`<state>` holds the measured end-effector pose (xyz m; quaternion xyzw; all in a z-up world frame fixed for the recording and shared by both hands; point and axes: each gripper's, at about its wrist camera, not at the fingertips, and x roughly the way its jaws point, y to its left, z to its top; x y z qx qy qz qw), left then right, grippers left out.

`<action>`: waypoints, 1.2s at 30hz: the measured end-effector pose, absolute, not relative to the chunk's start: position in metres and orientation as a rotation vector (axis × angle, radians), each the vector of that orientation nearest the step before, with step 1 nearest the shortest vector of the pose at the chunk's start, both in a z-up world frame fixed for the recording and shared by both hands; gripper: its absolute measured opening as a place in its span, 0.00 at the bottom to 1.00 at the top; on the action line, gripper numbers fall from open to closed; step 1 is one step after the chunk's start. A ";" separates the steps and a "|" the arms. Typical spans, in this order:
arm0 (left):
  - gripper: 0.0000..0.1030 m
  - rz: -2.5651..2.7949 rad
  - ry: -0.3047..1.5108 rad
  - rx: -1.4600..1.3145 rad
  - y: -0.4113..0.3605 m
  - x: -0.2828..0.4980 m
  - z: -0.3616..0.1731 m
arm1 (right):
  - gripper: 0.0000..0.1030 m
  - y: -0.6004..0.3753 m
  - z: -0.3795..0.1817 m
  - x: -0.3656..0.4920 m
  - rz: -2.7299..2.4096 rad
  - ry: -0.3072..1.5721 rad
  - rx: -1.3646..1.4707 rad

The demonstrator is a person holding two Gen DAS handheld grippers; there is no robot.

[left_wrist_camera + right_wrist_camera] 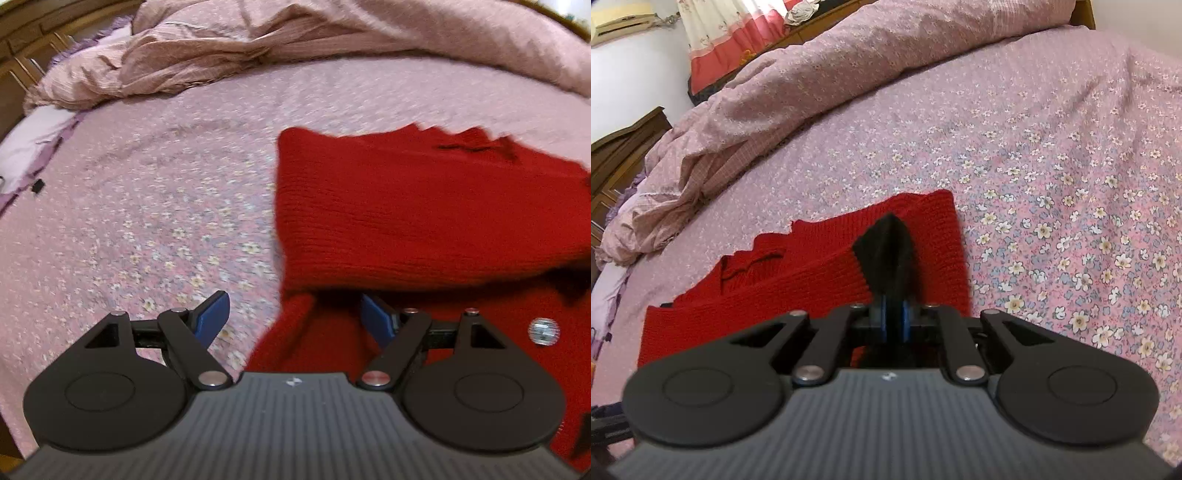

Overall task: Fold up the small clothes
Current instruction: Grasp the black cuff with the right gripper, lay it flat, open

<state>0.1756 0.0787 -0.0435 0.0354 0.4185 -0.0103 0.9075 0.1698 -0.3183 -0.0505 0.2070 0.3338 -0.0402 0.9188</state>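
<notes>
Your right gripper (893,325) has its jaws clamped on a black cuff (886,247) of the red sweater (812,266), while your left gripper (295,317) holds its jaws apart over the sweater's near edge, gripping nothing. The single sweater lies partly folded on the flowered bed (1052,177). By my judgement, this fold and the final tidy-up remain; I count one sweater, one rumpled blanket (820,70) and two grippers.

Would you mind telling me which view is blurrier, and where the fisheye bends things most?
Left wrist view: the red knit garment has a smeared, jagged far edge. Right wrist view: sharper, florals crisp on the bedspread; both views curve the bed toward the frame edges.
</notes>
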 end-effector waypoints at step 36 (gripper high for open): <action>0.86 -0.032 0.851 0.003 0.068 0.236 -0.042 | 0.19 -0.290 -0.048 0.146 -0.077 0.621 0.212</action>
